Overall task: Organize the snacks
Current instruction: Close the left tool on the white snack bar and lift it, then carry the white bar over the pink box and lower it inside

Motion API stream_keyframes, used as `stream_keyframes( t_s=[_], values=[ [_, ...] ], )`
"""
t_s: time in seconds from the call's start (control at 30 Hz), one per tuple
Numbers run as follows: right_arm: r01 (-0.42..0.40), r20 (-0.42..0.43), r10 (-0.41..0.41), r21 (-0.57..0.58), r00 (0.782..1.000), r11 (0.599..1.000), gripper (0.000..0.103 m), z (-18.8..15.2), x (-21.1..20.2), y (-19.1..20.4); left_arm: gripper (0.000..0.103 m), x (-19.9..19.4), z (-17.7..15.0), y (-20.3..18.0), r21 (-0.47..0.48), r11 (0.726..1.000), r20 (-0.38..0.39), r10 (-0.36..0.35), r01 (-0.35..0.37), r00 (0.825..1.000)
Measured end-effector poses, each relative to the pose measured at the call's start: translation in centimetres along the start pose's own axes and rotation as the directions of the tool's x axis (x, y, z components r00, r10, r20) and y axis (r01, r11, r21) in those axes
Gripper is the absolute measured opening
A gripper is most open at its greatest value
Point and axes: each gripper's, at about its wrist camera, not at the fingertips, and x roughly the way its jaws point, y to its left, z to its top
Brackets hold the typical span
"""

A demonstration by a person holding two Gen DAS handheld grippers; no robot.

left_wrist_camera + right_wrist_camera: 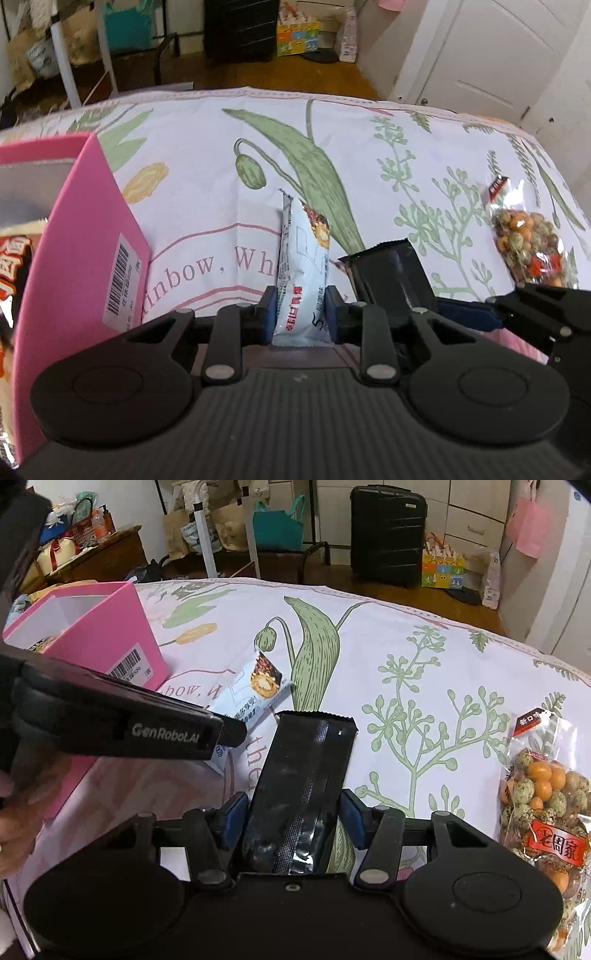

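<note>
The white snack bar (303, 273), at lower centre of the left wrist view, is sitting pinched in the left hand-held gripper (301, 314), beside the pink box (79, 236) at left. Its slick wrapper risks sliding out during the lift. The right hand-held gripper (291, 819) is straddling the black packet (303, 786) on the table (424, 672), half spread; contact looks unclear, so it may be nudging it askew.
</note>
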Motion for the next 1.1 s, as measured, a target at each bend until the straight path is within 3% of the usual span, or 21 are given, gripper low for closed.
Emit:
stream_keyframes(
  t_s=[0.23,0.57,0.77,1.1],
  values=[
    [0.012,-0.011,-0.012,0.018,1.000,1.000,0.057,-0.7,-1.2,0.4,0.025,-2.0,-0.5,-0.4,-0.016,1.000,0.003,-0.009,0.009,1.000],
    [0.020,-0.014,-0.020,0.061,1.000,0.998,0.057,-2.5,-4.2,-0.1,0.025,-5.9,-2.2,-1.0,-0.016,1.000,-0.066,-0.026,0.025,0.997],
    [-0.039,-0.018,0.042,0.165,0.999,0.985,0.057,-4.1,-6.2,-1.1,0.025,-8.1,-3.7,-1.1,-0.017,0.999,-0.092,-0.030,0.028,0.995],
    [-0.192,0.084,0.175,0.272,0.981,0.943,0.057,-5.5,-10.0,0.5,0.025,-12.9,-6.4,-1.0,0.002,1.000,-0.106,-0.003,0.003,0.994]
  ],
)
